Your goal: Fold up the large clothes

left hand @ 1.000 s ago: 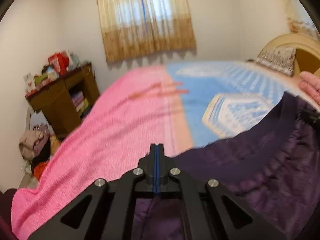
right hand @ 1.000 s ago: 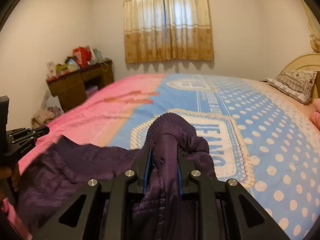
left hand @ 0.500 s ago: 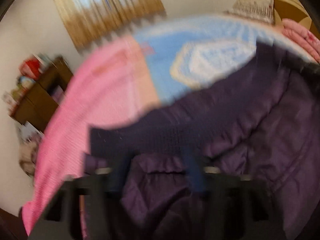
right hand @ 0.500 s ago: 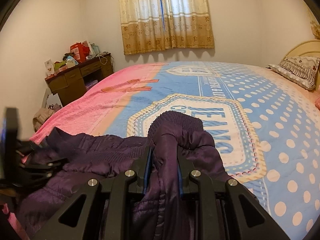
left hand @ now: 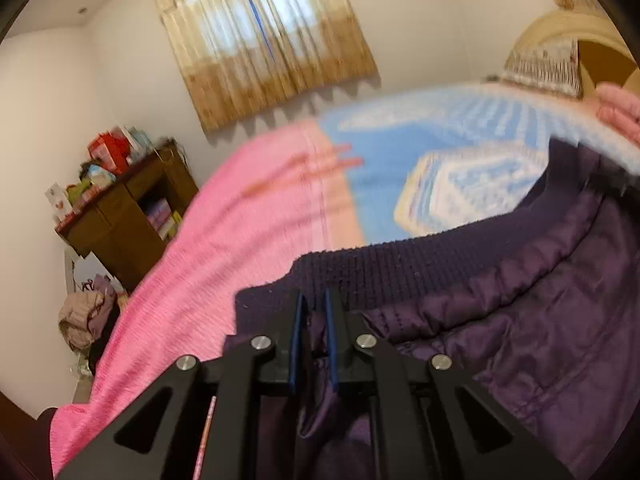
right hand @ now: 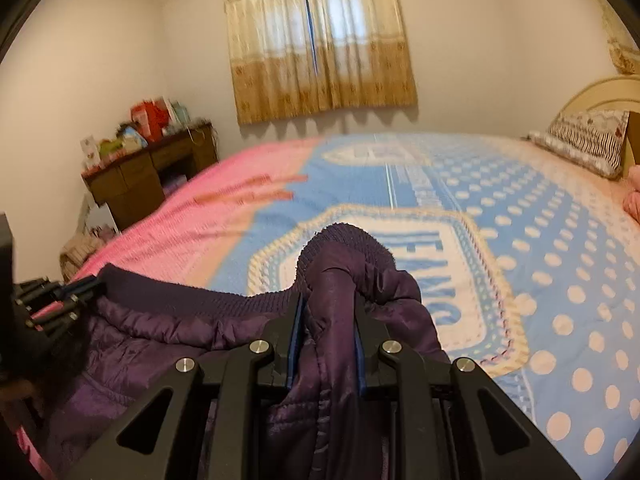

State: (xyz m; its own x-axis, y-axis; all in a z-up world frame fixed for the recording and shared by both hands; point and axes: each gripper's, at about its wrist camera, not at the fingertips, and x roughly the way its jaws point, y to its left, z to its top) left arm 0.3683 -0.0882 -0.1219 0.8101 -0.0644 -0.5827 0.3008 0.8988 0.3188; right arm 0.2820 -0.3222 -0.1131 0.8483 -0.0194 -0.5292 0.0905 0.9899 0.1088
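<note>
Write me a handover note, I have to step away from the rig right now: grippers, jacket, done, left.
Left gripper: shut on the purple jacket at its ribbed hem.
Right gripper: shut on a bunched part of the jacket ending in a ribbed cuff.
The jacket hangs stretched between both grippers over the near edge of the bed.
Done: both grips secure.
Left: lay it flat on the blanket and fold; no fold is visible yet.

Jacket – glossy quilted cloth, ribbed knit hem; blanket – fuzzy woven; cabinet – dark wood.
</note>
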